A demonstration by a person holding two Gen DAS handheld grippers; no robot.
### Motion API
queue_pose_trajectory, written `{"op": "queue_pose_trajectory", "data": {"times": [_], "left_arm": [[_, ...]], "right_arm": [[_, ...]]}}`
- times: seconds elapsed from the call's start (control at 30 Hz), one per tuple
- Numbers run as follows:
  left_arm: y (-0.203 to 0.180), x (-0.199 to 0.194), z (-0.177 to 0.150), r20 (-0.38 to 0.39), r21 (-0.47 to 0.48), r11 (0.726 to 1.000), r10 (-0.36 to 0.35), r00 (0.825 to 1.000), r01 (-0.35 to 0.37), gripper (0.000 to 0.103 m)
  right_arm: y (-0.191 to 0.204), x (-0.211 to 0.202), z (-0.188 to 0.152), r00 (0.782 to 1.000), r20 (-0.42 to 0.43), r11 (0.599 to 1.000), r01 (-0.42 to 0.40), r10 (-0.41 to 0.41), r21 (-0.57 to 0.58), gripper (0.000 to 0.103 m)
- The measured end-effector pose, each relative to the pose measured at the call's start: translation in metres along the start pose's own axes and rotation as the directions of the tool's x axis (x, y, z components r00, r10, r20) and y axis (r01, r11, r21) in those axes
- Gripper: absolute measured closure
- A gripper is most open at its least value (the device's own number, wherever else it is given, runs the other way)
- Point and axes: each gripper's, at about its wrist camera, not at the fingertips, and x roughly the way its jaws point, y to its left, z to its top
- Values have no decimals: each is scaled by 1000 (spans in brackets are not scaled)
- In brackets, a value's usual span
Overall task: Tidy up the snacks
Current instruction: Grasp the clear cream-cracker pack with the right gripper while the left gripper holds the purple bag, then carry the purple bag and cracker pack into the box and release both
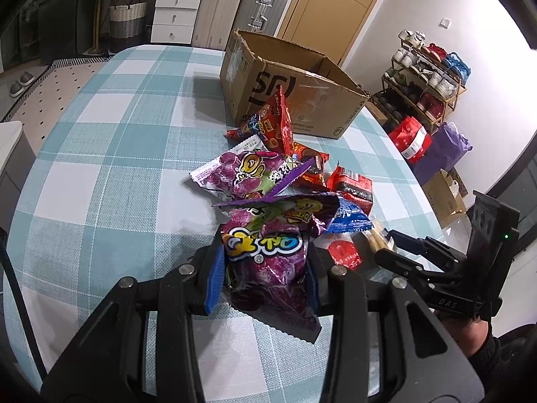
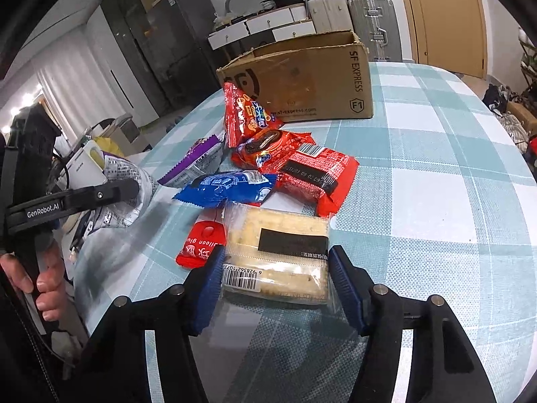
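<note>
My left gripper (image 1: 265, 255) is shut on a purple snack bag (image 1: 268, 268), held just above the checked tablecloth (image 1: 117, 134). In the right wrist view that gripper (image 2: 127, 188) shows at the left, clamping the bag's silver back (image 2: 137, 181). My right gripper (image 2: 277, 268) has its blue pads against both sides of a clear cracker pack (image 2: 278, 262) lying on the cloth. Beyond it lie a blue packet (image 2: 228, 184), red packs (image 2: 315, 178), a red bag (image 2: 245, 114) and another purple bag (image 1: 248, 174). An open cardboard box (image 1: 295, 80) stands behind the pile.
A small red glue packet (image 2: 201, 241) lies left of the crackers. The table's right edge runs close by, with a shoe rack (image 1: 426, 77) and bags on the floor past it. Drawers and suitcases (image 1: 265, 3) line the far wall. A hand (image 2: 40, 278) holds the left gripper's handle.
</note>
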Motion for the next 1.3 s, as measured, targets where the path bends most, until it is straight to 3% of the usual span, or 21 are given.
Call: {"op": "queue_pose_trajectory", "data": {"times": [0.67,1.3], "left_arm": [[-9,-3,6,4,15,1000,0,1000,0,67],[-23,5,59,33,71,997,-6,999,4,67]], "right_arm": [[-1,-32,15,992,115,998,-53,48,35,41],[7,-43,70,972,198,992,-128,123,10,41]]}}
